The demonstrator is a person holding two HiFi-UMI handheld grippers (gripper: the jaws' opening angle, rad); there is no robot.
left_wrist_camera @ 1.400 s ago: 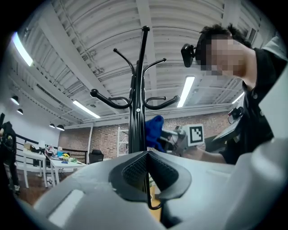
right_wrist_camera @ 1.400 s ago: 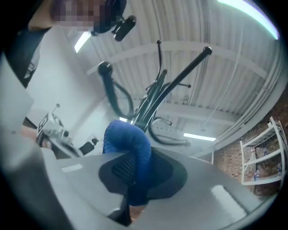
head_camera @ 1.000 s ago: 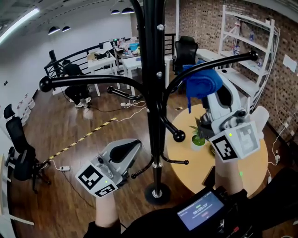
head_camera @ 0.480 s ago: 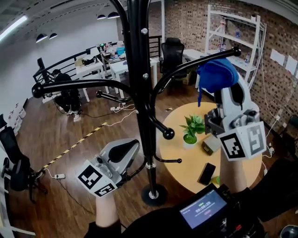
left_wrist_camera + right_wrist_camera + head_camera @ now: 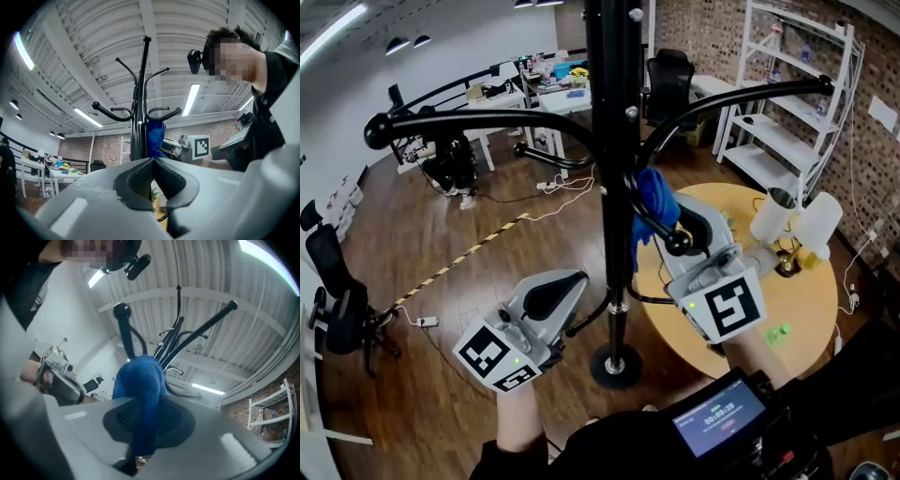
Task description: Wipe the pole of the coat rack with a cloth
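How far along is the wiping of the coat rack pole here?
Done: the cloth is clamped in the right gripper. In hand: it looks pressed against the pole, part-way up. Left: the strokes themselves; nothing shows any stretch already wiped. The left gripper is shut and empty.

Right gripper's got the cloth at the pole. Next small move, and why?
Probably press in and slide the blue cloth a short way down the pole. The right gripper is shut on the cloth, which appears to sit against the pole's right side. Hook arms crowd the pole above it, so a downward stroke looks easier.
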